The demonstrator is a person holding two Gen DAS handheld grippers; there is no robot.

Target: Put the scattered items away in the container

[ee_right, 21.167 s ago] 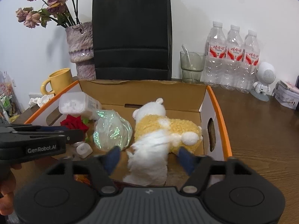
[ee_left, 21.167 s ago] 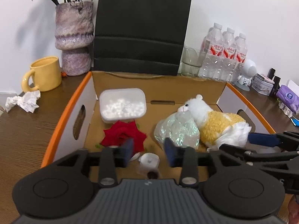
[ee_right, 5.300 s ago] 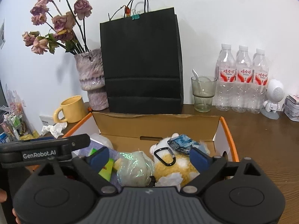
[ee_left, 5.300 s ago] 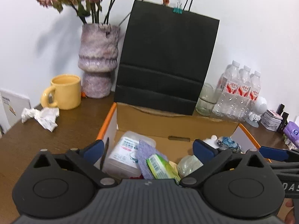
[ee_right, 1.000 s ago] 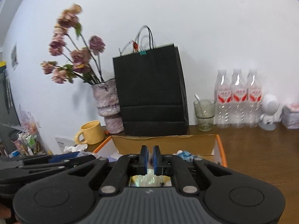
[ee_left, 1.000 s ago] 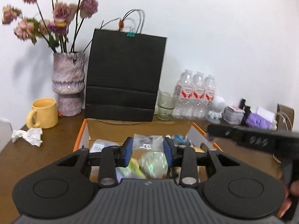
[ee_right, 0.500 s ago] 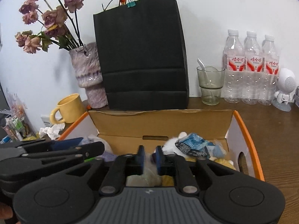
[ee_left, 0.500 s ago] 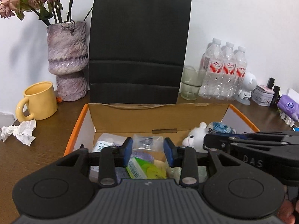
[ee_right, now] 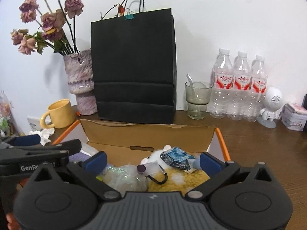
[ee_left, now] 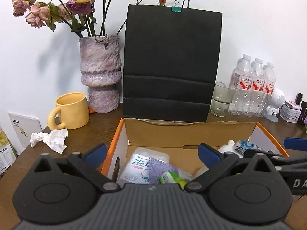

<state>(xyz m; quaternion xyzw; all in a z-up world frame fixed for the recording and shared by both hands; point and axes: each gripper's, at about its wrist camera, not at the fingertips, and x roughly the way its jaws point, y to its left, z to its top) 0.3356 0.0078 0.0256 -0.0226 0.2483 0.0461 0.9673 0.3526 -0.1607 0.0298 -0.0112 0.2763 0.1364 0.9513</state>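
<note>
The left gripper [ee_left: 152, 154] and the right gripper [ee_right: 152, 161] hang side by side over the open, orange-edged cardboard box [ee_left: 189, 134] on the brown wooden table [ee_right: 259, 134]; both have just been opening, their blue-padded jaws now spread wide with nothing clamped between them; inside the box lie a white cotton-swab packet [ee_left: 139, 167], a purple cloth [ee_left: 162, 169], a yellow-and-white plush toy [ee_right: 184, 180] and a crumpled blue wrapper [ee_right: 175, 158] (topmost, on the toy); a black paper bag [ee_left: 172, 65] stands just behind.

Orange-edged cardboard box [ee_left: 122, 132], yellow mug [ee_left: 70, 111], black bag [ee_left: 170, 65]
</note>
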